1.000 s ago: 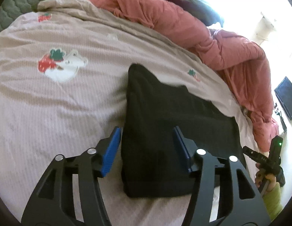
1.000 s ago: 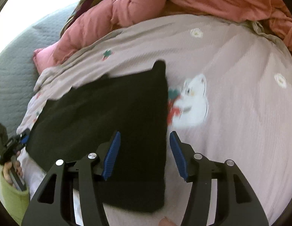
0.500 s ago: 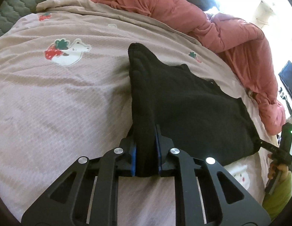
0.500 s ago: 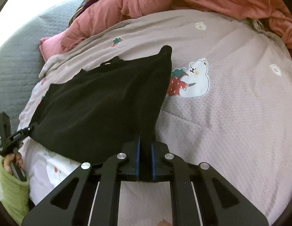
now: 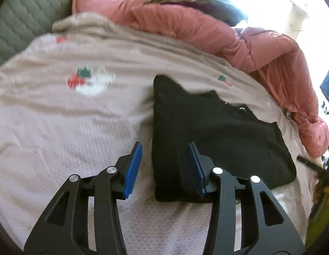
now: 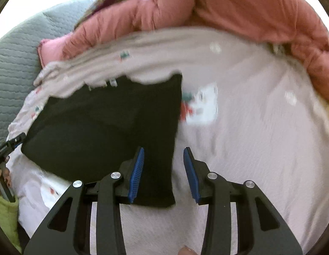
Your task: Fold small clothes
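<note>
Left gripper (image 5: 164, 167) jaws just opened, parted, gripping nothing; black garment (image 5: 217, 140) edge lay between pads, untouched. Right gripper (image 6: 163, 171) likewise just opened, straddling opposite garment (image 6: 105, 127) edge. Garment lay flat on beige bedsheet (image 5: 58, 127). Pink duvet (image 5: 207, 29) bunched beyond.
</note>
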